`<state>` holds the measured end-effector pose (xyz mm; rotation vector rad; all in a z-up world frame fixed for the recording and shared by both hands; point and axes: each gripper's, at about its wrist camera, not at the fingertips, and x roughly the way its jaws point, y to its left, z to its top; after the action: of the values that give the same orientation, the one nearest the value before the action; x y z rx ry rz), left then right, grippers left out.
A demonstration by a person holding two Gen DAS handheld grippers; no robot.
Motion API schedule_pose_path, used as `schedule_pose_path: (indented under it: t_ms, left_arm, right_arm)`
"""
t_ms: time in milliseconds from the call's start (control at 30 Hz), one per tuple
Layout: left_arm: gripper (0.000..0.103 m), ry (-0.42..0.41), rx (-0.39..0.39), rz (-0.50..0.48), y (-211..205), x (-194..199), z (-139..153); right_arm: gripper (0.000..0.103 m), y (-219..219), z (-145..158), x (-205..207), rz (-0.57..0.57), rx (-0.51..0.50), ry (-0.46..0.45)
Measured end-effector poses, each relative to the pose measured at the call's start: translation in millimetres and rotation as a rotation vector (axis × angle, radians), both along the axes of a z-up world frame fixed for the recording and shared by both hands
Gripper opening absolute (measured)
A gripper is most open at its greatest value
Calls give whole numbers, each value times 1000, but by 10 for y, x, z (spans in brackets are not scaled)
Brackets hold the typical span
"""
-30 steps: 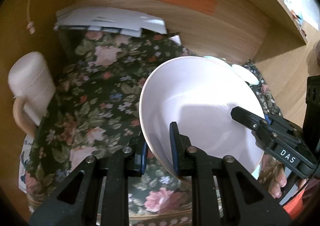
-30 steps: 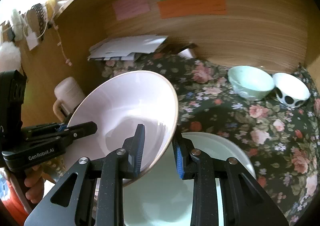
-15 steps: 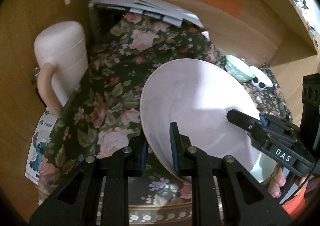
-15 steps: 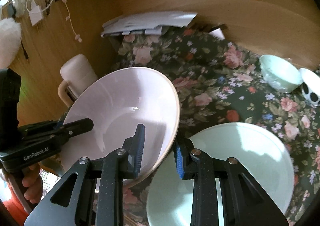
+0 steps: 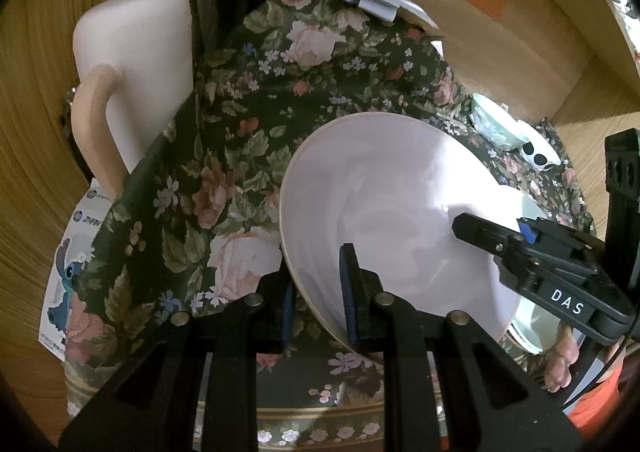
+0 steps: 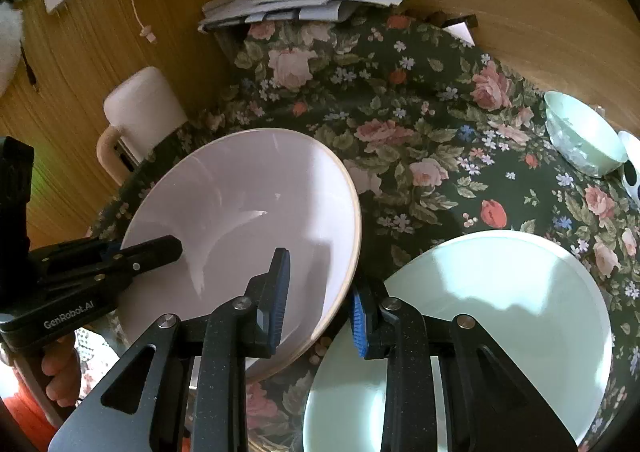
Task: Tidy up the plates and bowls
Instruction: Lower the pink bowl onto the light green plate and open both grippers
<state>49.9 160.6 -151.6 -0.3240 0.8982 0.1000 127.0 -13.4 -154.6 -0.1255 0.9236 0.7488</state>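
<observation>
Now; left gripper [image 5: 316, 304] jaws clamp pink bowl [image 5: 384, 203] rim; right gripper [image 6: 318, 304] likewise

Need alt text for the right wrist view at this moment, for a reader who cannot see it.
Both grippers clamp opposite rim edges of a large pale pink bowl, the right gripper in the foreground and the left gripper reaching in from the left. A mint green plate lies on the floral tablecloth beside it, with a small green bowl further back.

One large pale pink ceramic bowl [image 6: 248, 211], one mint-green plate [image 6: 500, 316] at lower right, two small bowls at right edge, one pink mug [image 6: 140, 111], two black grippers.
</observation>
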Motion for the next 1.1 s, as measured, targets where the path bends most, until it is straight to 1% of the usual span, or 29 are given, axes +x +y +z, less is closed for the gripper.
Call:
schedule_pose_path:
  t_ms: [200, 333, 367, 400, 433, 467, 500, 533, 633, 700, 800, 867, 933, 1000, 1100]
  left_arm:
    - [20, 2, -18, 6, 28, 21, -33]
    - [22, -7, 10, 2, -1, 22, -23]
    - [24, -16, 31, 5, -17, 13, -2]
    - [29, -28, 53, 6, -39, 3, 27]
    - [36, -49, 85, 4, -72, -20, 77]
    - [41, -65, 105, 2, -94, -40, 117]
    - [50, -88, 132, 4, -125, -71, 174]
    - [55, -107, 153, 5, -146, -87, 221]
    - [56, -146, 193, -4, -210, -115, 367]
    - [57, -160, 180, -14, -231, -106, 447]
    - [60, -172, 154, -27, -278, -69, 545]
    - [63, -186, 146, -39, -342, -24, 630]
    - [66, -204, 140, -52, -420, 31, 715]
    - [67, -217, 130, -68, -488, 81, 784]
    - [70, -222, 115, -97, -621, 209, 877]
  right_arm:
    - [26, 32, -22, 16, 2, -24, 17]
    - [28, -2, 15, 19, -10, -13, -1]
    - [28, -11, 29, 22, -12, -10, -6]
    - [29, -33, 46, 26, -14, -7, -12]
    - [30, -50, 58, 31, -18, -4, -14]
    - [31, -87, 71, 39, -22, 9, -13]
    - [31, -120, 85, 43, -24, 20, -10]
    - [31, -144, 102, 44, -26, 26, -11]
    - [33, -242, 197, 40, -38, 47, -36]
    - [34, -321, 284, 28, -45, 61, -62]
    - [37, -457, 432, -7, -66, 66, -126]
    - [44, -589, 548, -33, -87, 75, -174]
    - [46, -721, 649, -42, -108, 80, -212]
    - [48, -843, 725, -35, -127, 81, -240]
    - [54, -1068, 820, -5, -174, 87, -280]
